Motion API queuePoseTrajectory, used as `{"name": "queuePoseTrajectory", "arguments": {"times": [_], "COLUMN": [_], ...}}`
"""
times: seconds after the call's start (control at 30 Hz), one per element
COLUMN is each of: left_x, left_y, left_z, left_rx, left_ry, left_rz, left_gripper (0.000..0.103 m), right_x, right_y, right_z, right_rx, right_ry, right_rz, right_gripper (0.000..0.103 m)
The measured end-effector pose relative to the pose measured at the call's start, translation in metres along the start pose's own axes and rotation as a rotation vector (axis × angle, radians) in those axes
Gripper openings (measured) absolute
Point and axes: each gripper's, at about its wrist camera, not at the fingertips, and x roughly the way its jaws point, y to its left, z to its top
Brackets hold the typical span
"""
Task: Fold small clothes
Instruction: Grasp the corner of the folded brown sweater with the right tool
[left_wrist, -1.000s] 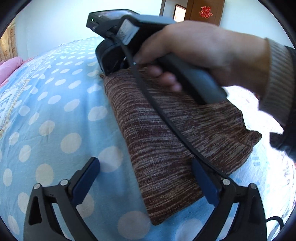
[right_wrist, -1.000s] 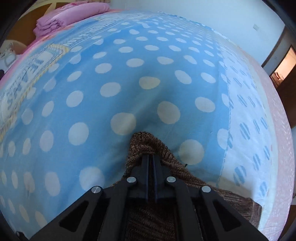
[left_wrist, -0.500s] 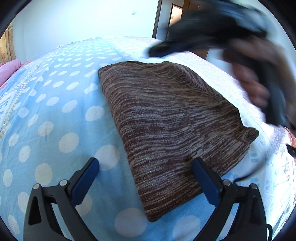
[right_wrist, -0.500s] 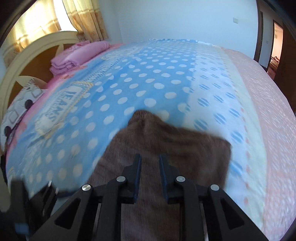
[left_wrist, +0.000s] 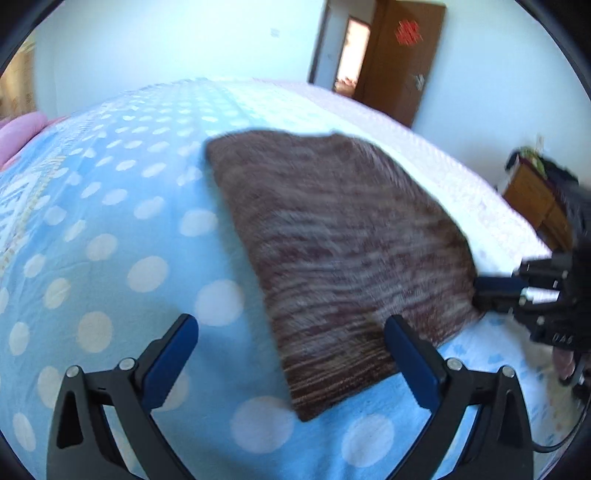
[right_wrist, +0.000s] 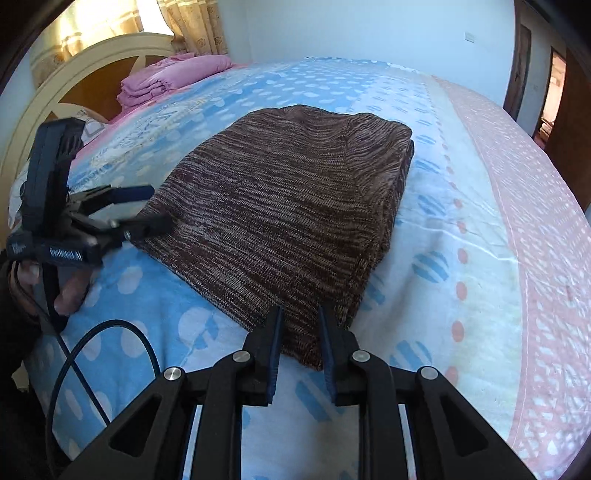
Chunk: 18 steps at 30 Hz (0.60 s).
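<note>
1. A brown knitted garment (right_wrist: 288, 206) is seen lying on the bed (right_wrist: 480, 258), over the blue dotted bedspread (left_wrist: 110, 258), already folded into a compact, roughly rectangular packet with several layers stacked at its right-hand edge.
2. The left gripper (left_wrist: 291, 354) is held just off the near corner of the packet; its jaws are spread wide apart and nothing is held between them.
3. The right gripper (right_wrist: 299, 343) is held low at the opposite near edge; its jaws are set a little apart, the hem is seen in the gap beyond them, and no cloth appears to be clamped.
4. The folding of this piece is judged to be essentially done: no sleeve or loose flap is seen sticking out.
5. What is left is judged to be, at most, a last fold in half or a smoothing of the slightly humped top.
6. A stack of pink bedding (right_wrist: 173, 75) is seen by the headboard (right_wrist: 74, 74), well apart from the work.
</note>
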Motion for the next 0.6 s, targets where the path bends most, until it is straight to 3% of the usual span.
{"name": "queuePoseTrajectory", "arguments": {"times": [0.07, 0.13, 0.2, 0.23, 0.4, 0.6], "left_x": [-0.006, -0.016, -0.014, -0.007, 0.024, 0.038], "left_y": [0.011, 0.018, 0.023, 0.023, 0.02, 0.021], "left_z": [0.005, 0.009, 0.018, 0.023, 0.037, 0.033], "left_rx": [-0.039, -0.077, -0.103, -0.106, -0.109, -0.141], "left_ry": [-0.06, -0.107, -0.098, -0.083, -0.019, 0.044], "left_rz": [-0.011, -0.008, -0.013, -0.012, 0.012, 0.0], "left_gripper": [0.103, 0.103, 0.103, 0.103, 0.103, 0.103], "right_x": [-0.004, -0.008, -0.013, -0.015, 0.0, 0.058], "right_y": [-0.003, -0.01, -0.028, -0.04, -0.085, -0.123], "right_z": [0.0, 0.001, 0.008, 0.014, 0.047, 0.08], "right_rx": [-0.02, 0.001, 0.078, 0.128, 0.34, 0.447], "right_ry": [-0.007, -0.032, -0.081, -0.118, -0.202, -0.154], "right_rz": [0.027, 0.083, 0.124, 0.132, 0.176, 0.182], "right_gripper": [0.022, 0.034, 0.06, 0.062, 0.062, 0.062]}}
